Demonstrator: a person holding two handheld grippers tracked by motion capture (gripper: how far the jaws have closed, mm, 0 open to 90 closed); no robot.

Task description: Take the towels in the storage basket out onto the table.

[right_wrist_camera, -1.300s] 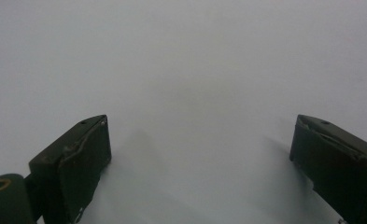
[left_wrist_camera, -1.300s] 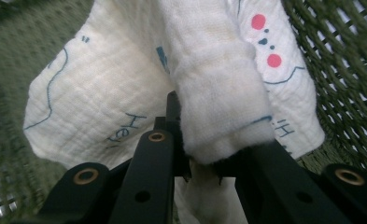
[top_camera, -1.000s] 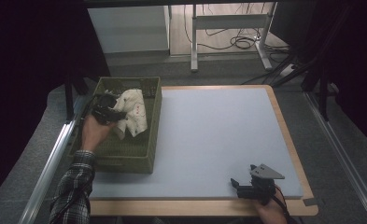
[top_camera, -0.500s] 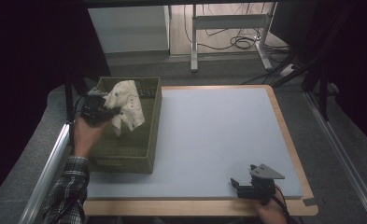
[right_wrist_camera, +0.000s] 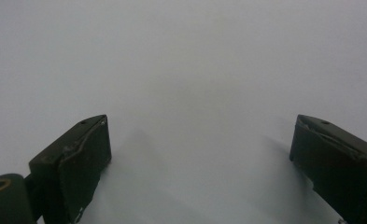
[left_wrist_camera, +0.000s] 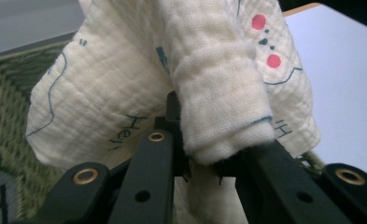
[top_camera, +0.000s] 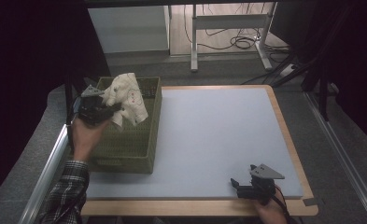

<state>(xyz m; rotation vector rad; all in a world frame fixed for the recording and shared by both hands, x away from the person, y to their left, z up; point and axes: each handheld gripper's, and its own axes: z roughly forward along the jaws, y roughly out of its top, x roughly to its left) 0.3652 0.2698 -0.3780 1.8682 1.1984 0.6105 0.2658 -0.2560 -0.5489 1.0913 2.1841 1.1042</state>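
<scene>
**A:** Since a second ago, the left hand-held gripper [top_camera: 107,110] has come up out of the green woven basket [top_camera: 146,150], and the cream printed cloth [top_camera: 127,97] has risen with it. What does the grip look like?

**B:** Its jaws are nearly together, pinched on a bunched fold of the cloth [left_wrist_camera: 209,93]. The rest of the fabric drapes over and in front of the jaws. It hangs above the basket's far end, with its lower edge about level with the rim.

**A:** And the other one?

**B:** The right hand-held gripper [top_camera: 246,186] rests on the desk [top_camera: 209,135], well away from the basket, at the near right edge. Its jaws stand wide with nothing between them, just the pale mat.

**A:** So which step is this?

**B:** I'd say lifting the cloth out of the basket. The next move probably calls for carrying it rightward, away from the basket, high enough that the trailing hem clears the rim and doesn't snag on the weave, then setting it down on the open mat.

**A:** Anything in the way?

**B:** Not beside the basket; the light blue-grey mat with its wooden border is bare there. Beyond the basket's far side lies grey carpet, then a wooden floor with cables [top_camera: 228,43] and white metal desk legs [top_camera: 194,42]. Dark drapes hang on both sides.
</scene>
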